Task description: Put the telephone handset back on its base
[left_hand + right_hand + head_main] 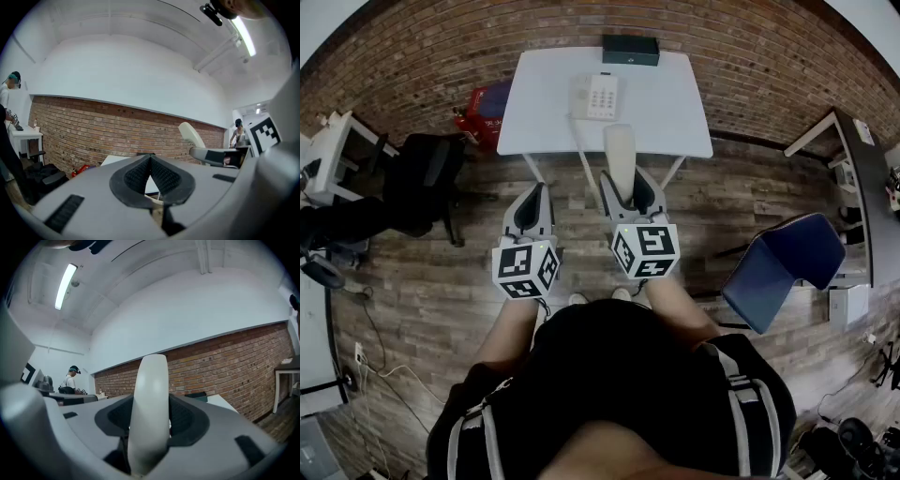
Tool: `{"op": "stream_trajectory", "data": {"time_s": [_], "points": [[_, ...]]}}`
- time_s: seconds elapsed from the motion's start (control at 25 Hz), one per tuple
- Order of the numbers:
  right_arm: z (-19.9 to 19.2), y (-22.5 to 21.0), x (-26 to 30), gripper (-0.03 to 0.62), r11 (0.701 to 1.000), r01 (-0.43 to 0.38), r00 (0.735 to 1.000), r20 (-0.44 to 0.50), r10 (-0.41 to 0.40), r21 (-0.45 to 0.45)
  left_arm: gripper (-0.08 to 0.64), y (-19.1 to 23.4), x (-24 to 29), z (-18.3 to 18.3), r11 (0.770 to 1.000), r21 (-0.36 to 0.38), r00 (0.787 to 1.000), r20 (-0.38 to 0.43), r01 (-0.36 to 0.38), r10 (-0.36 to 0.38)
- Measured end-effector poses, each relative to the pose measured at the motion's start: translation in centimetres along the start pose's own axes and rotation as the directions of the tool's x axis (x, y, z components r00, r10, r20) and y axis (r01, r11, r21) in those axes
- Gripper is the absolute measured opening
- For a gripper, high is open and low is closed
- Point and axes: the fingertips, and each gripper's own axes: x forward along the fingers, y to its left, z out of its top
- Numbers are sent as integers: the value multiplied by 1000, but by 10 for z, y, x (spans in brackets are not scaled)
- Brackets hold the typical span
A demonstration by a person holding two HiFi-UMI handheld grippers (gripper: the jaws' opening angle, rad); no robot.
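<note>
- While its jaws clamped the white handset [619, 150], the right gripper [626, 186] hovered at 6 o'clock of the telephone base [596, 97].
- Left gripper [536, 193]: jaws were together, empty.

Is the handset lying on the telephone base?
No, the right gripper holds the handset in the air, short of the telephone base.
</note>
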Motion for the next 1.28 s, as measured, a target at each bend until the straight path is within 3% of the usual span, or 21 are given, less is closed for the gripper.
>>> {"op": "stream_trajectory", "data": {"time_s": [0.68,1.28], "points": [[-12,9,5,202,1000,12,999,-37,-11,26,-3,-1,-7,0,999,32,1000,7,24,-24],[-16,49,16,202,996,79,997,-12,-78,41,-3,45,-31,-2,997,42,997,25,68,-69]]}}
